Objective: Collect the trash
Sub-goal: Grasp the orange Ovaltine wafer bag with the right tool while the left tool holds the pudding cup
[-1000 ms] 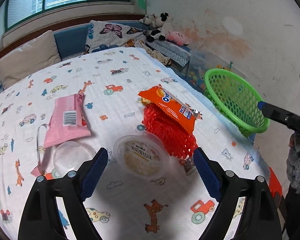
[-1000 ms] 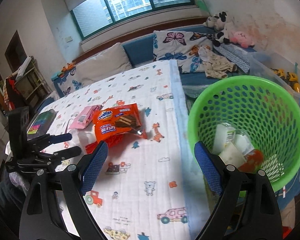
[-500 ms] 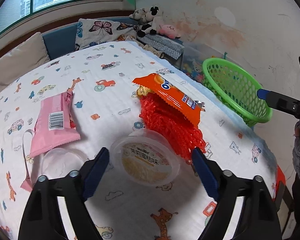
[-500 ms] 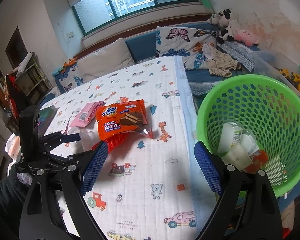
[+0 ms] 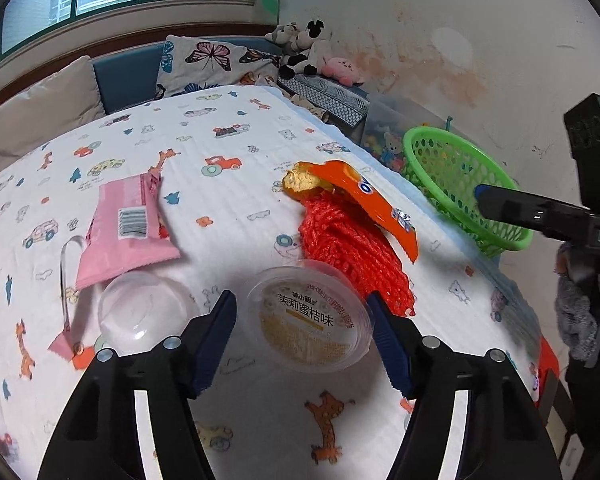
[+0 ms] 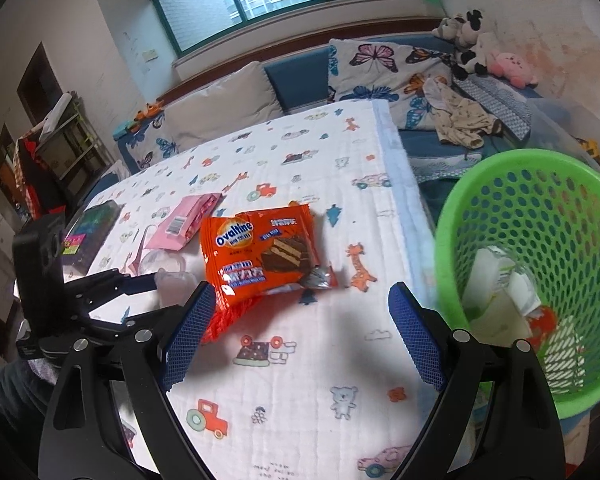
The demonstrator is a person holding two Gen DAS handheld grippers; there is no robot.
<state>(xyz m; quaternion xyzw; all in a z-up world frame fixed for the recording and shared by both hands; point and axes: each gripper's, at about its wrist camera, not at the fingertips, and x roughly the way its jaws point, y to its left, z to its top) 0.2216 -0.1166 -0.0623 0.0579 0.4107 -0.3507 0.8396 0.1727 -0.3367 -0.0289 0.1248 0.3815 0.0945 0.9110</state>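
Left wrist view is looking down along its claw (image 5: 300, 332), close above the table (image 5: 228, 128), facing the window. Right wrist view is looking down from the table's edge. Both are sharing the orange wrapper (image 5: 364, 196) (image 6: 260, 252) and green basket (image 5: 460, 184) (image 6: 540, 240).

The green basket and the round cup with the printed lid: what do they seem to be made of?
The green basket looks like moulded plastic, slightly glossy, judging by its even grid of holes and its smooth rim. The round cup seems to be thin clear plastic: the cloth shows through its wall. Its lid looks like printed film, perhaps paper.
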